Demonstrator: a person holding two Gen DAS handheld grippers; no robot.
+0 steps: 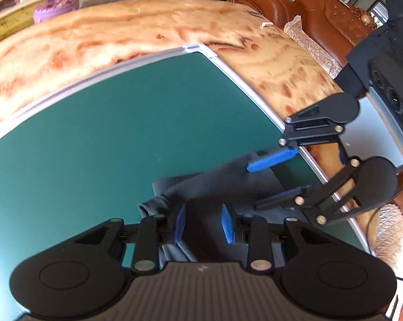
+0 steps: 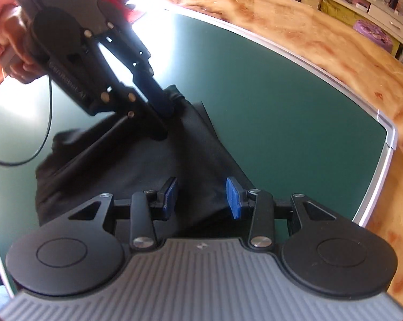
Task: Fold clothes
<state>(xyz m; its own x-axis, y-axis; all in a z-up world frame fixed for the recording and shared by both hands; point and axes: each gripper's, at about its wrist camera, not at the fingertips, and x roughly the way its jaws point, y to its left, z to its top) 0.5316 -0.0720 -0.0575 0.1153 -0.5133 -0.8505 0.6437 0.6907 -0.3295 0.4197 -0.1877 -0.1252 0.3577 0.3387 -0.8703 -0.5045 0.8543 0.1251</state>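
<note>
Two grippers over one dark garment point(image 2: 137, 165), lying crumpled on green board point(image 1: 94, 133) atop worktop point(image 1: 121, 37). Left gripper point(image 1: 203, 223) fingers wide, astride fold near cuff. Right gripper point(image 2: 201, 196) fingers wide, empty above hem, probably preparing pinches for folding.

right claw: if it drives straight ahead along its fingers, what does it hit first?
Most likely the dark garment: it lies between and just ahead of the open right claw. Beyond it is the green mat. The left claw sits off to the left; depth is unclear.
</note>
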